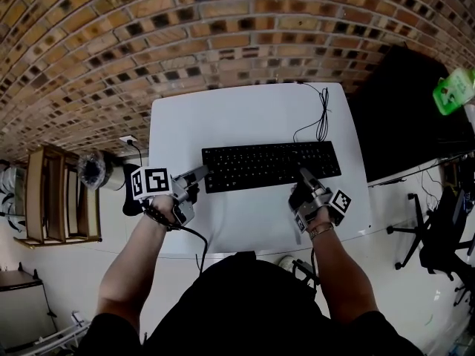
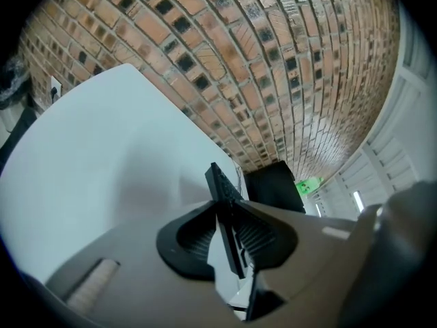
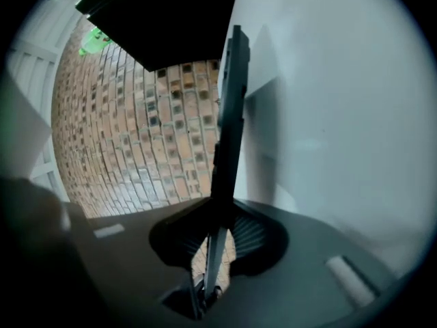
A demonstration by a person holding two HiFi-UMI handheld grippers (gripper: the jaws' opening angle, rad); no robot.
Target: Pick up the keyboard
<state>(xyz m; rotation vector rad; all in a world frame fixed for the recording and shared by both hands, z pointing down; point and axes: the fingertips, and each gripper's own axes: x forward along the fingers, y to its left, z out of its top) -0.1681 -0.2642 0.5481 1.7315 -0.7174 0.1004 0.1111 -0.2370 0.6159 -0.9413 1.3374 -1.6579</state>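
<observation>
A wall of brown and tan bricks point(image 1: 148, 35) is filling the far side of the room. A white bench point(image 1: 245, 110) is standing against it on a pale floor point(image 1: 404, 288). A wooden rack point(image 1: 59, 195) is sitting at the left, and a black office chair point(image 1: 441, 232) is standing at the right. Even light is falling throughout.

A white counter point(image 1: 245, 117) is standing against a brick wall point(image 1: 148, 35). To its left, a wooden rack point(image 1: 56, 195) is sitting on the pale floor point(image 1: 401, 288), with a white socket point(image 1: 128, 139) showing between rack and counter. To the right, a large black object point(image 1: 404, 110) is standing just beside the counter. A green object point(image 1: 454, 91) is showing beside it, and a black office chair point(image 1: 438, 228) is standing nearer the camera.
</observation>
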